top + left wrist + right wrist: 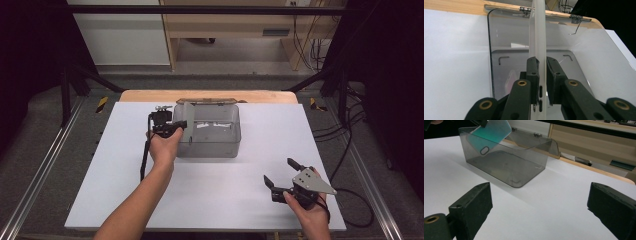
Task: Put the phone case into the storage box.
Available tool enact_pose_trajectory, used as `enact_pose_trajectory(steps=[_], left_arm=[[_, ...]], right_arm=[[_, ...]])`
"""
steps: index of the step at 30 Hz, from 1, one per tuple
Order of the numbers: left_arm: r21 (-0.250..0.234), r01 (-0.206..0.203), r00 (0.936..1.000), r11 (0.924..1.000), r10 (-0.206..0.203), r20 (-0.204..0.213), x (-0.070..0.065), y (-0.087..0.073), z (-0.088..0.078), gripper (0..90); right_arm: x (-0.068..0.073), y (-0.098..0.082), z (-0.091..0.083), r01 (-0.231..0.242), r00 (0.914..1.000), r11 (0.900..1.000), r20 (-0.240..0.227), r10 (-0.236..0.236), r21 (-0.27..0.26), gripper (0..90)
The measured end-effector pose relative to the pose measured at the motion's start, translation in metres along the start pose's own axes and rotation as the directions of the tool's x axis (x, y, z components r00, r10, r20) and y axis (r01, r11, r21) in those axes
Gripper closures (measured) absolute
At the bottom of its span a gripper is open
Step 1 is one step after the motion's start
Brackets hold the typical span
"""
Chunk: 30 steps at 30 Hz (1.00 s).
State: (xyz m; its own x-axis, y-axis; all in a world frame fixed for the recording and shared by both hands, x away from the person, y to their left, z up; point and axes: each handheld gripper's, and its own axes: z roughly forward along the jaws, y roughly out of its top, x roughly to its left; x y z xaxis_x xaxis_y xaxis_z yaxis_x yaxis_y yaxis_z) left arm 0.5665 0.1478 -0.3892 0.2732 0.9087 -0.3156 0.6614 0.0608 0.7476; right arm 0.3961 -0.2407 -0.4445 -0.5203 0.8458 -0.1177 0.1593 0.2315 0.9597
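High view: your left gripper sits at the box's 9 o'clock edge, jaws clamped on a thin translucent phone case held edge-up over the clear plastic box. The box stands at table centre, 12 o'clock from you, its hinged lid folded back. Your left forearm reaches forward, hand wrapped round the gripper body. Your right gripper rests at 4 o'clock on the white table, jaws spread, empty.

Left gripper view: the pads pinch the case, seen edge-on, above the box interior.

Right gripper view: both jaws stand wide apart with nothing between; at 11 o'clock the teal-tinted case tilts into the box.

Step in hand, as judged: lowering the case into the box. The next move calls for sinking it clear of the rim, then opening the jaws.
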Motion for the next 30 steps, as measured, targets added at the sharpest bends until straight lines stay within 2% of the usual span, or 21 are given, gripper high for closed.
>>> enact_pose_trajectory(steps=[21, 24, 27, 30], left_arm=[[0.037, 0.003, 1.0000, 0.9993, -0.003, -0.003, 0.001, -0.005, 0.006, 81.4], [0.043, -0.002, 1.0000, 0.9991, 0.003, -0.006, 0.001, -0.005, 0.008, 81.4], [0.053, -0.025, 0.9994, 0.9983, 0.026, -0.023, 0.000, -0.007, 0.011, 81.3], [0.058, -0.022, 0.9994, 0.9981, 0.023, -0.024, 0.001, -0.007, 0.012, 81.3]], right_arm=[[0.001, -0.001, 0.002, 0.002, 1.0000, 1.000, -0.008, -0.002, 0.016, 6.4], [0.001, -0.001, 0.003, 0.001, 1.0000, 1.000, -0.009, -0.001, 0.018, 6.4], [0.002, -0.001, 0.003, 0.002, 1.0000, 1.000, -0.007, -0.001, 0.022, 6.3], [0.001, -0.001, 0.003, -0.002, 1.0000, 1.000, -0.008, 0.002, 0.025, 6.2]])
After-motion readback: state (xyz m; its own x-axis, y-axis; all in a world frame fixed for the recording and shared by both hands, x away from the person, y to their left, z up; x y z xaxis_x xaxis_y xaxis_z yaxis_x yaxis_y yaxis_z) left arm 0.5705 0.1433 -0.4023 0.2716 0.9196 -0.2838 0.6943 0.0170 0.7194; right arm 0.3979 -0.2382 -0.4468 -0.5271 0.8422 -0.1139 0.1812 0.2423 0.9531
